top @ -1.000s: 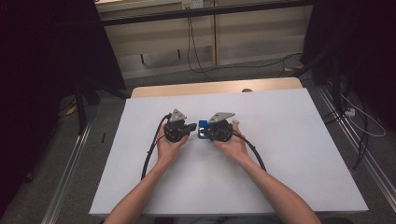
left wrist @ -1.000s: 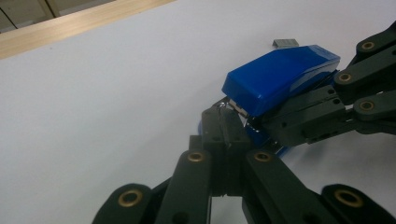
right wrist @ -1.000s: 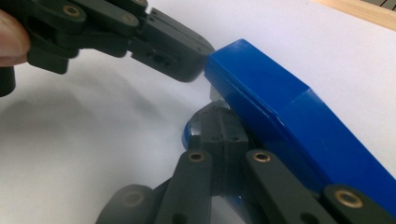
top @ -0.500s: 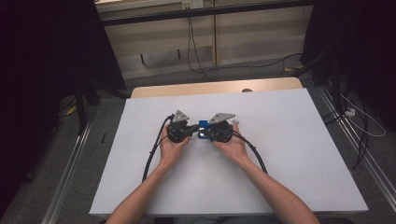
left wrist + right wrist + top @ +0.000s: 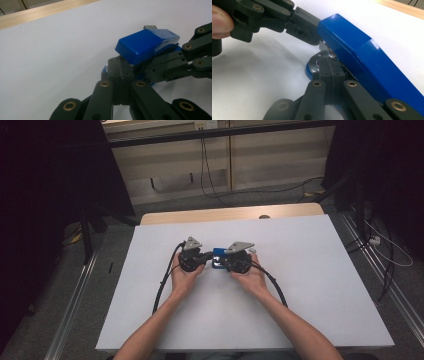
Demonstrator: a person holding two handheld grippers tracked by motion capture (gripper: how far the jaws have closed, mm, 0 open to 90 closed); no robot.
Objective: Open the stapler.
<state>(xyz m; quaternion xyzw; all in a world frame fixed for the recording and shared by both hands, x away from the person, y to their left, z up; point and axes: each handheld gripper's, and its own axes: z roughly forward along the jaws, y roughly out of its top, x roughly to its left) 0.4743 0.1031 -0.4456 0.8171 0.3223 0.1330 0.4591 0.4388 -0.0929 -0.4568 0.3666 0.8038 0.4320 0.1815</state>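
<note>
So both your grippers, left [image 5: 202,257] and right [image 5: 222,260], are clenched at the stapler's [image 5: 218,258] mouth mid-table [image 5: 325,285], its top raised; closing it remains.

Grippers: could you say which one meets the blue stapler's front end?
The left gripper, shut against the lid's tip; the right gripper pokes under the lid sideways.

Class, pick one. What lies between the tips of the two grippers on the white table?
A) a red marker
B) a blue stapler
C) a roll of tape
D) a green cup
B: a blue stapler sits between the left gripper and the right gripper on the white table.
</note>
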